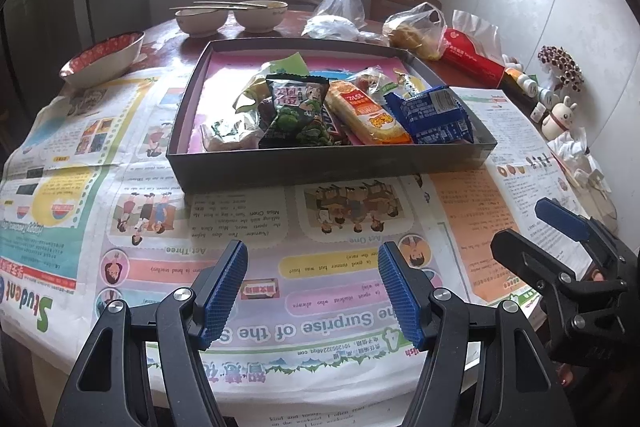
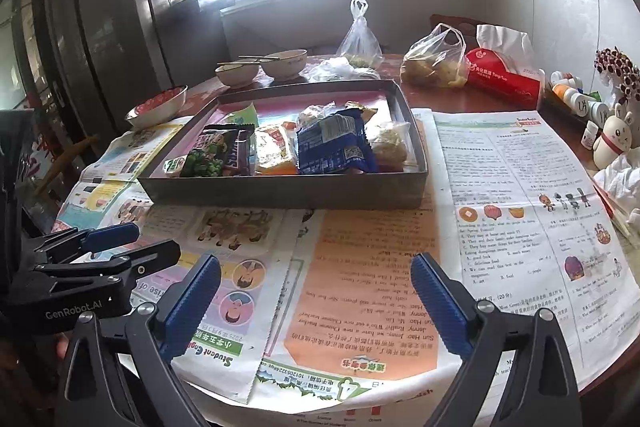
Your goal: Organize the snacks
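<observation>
Snacks [image 1: 320, 107] lie heaped in the tray [image 1: 320, 167] at frame centre, on the papered surface [image 1: 240, 227]; both tongs, left [image 1: 312, 287] and right [image 2: 316, 303], hang apart and empty below, likely poised to sort

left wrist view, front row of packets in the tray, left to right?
In the tray: clear packet → black green-pea packet → orange packet → blue packet.
</observation>
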Tool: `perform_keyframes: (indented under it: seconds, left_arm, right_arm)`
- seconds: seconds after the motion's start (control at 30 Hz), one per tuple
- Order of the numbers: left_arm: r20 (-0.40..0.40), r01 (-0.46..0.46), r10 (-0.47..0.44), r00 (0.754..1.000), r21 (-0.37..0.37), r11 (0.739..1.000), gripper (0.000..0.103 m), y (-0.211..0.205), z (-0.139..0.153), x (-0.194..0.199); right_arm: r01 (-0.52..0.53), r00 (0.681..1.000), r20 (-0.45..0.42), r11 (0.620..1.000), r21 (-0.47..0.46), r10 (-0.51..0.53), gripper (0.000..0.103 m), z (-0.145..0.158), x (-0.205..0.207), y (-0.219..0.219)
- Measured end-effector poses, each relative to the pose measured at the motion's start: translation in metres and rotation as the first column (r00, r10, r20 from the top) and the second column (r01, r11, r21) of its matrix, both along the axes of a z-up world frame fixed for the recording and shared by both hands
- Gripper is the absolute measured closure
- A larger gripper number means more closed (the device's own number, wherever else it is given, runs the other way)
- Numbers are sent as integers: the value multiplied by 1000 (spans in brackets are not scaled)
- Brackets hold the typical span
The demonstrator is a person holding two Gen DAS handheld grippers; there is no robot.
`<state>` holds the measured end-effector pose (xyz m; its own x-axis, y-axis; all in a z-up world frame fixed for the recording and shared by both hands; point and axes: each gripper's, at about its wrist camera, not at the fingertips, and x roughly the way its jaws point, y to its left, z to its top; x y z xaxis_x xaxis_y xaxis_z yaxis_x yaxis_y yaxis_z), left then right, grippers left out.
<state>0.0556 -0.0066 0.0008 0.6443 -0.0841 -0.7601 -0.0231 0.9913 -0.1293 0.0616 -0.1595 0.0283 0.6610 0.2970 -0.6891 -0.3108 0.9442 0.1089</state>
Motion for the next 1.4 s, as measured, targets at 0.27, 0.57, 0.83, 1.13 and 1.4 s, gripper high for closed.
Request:
perform_keyframes:
  seconds: [0.27,0.57,0.83,1.13,1.4]
  left_arm:
    - [-1,6,-6,1000,3,1000,33,-1,0,-2]
    - [-2,2,-2,1000,4,1000,33,1,0,-4]
    - [-10,-6,6,1000,8,1000,33,3,-2,-4]
    - [-13,-11,11,1000,14,1000,33,3,-2,-4]
    - [-12,-13,13,1000,17,1000,33,3,-2,-4]
  right_arm:
    - [4,1000,-1,1000,3,-4,7,1,-1,0]
    - [8,1000,0,1000,1,-8,7,1,-1,0]
    - [12,1000,0,1000,0,-12,7,1,-2,0]
    - [13,1000,-2,1000,3,-13,6,1,-1,-1]
    - [14,1000,-3,1000,3,-14,6,0,-1,-2]
